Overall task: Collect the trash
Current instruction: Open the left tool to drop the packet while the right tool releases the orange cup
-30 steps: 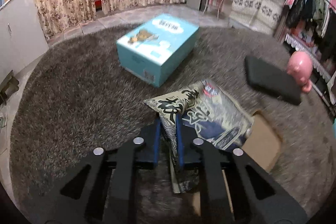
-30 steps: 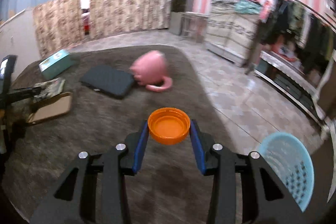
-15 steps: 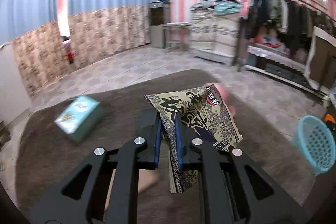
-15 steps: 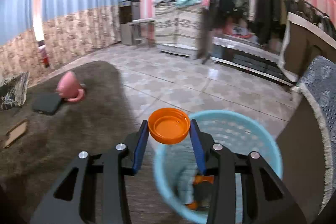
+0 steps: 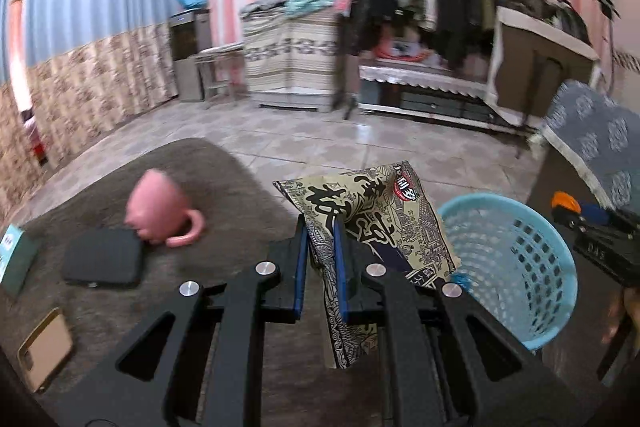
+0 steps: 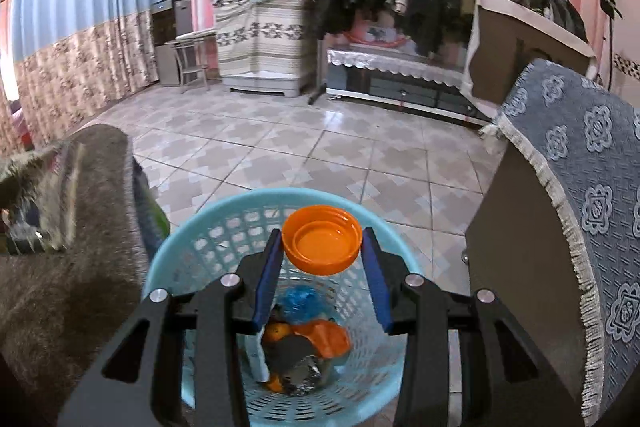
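My left gripper (image 5: 320,231) is shut on a printed snack wrapper (image 5: 372,223) and holds it in the air just left of a light blue basket (image 5: 532,259). My right gripper (image 6: 322,243) is shut on an orange bottle cap (image 6: 322,245) directly above the same basket (image 6: 208,243), which holds several pieces of trash, among them orange bits and a blue scrap. The right gripper also shows at the right edge of the left wrist view (image 5: 580,211). The wrapper also shows blurred at the left edge of the right wrist view (image 6: 48,195).
On the dark rug (image 5: 224,187) lie a tipped pink mug (image 5: 160,207), a black case (image 5: 102,259), a phone (image 5: 44,347) and a teal box (image 5: 14,255). A cabinet with a grey patterned cloth (image 6: 572,195) stands right of the basket. Tiled floor (image 6: 300,147) lies beyond.
Both grippers swung right from over the rug to the basket. The right one with the cap now hangs over the basket's opening; the left one with the wrapper has come up beside it.
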Demonstrator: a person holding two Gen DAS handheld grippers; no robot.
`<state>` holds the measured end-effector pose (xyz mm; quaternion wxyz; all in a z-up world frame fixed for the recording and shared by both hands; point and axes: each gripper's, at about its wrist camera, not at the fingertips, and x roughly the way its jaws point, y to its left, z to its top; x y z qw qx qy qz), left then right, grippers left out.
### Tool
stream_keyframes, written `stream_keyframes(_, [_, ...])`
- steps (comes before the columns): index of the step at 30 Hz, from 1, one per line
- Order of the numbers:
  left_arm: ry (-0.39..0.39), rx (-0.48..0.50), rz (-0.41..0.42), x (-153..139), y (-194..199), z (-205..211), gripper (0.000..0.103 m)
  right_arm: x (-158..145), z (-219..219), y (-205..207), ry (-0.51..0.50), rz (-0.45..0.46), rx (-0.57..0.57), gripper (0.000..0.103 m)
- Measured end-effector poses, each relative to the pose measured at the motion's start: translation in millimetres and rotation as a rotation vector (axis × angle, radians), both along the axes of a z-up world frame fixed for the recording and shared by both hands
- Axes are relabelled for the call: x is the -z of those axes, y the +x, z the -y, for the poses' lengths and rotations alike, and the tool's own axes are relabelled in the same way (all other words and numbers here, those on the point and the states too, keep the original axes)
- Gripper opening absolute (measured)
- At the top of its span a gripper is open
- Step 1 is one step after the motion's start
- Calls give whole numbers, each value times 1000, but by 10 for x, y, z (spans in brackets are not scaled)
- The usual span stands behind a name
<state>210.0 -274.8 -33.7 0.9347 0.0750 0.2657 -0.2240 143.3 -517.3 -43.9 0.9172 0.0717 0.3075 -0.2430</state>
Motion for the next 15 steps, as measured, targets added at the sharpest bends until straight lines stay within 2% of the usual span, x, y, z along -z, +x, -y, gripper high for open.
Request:
stream_keyframes(3, [19, 43, -10, 88, -99, 248, 11, 48, 109, -82, 33, 9, 36, 40])
stream_keyframes(15, [70, 152, -72, 387, -85, 961, 14, 136, 309, -187, 93, 31, 78, 40])
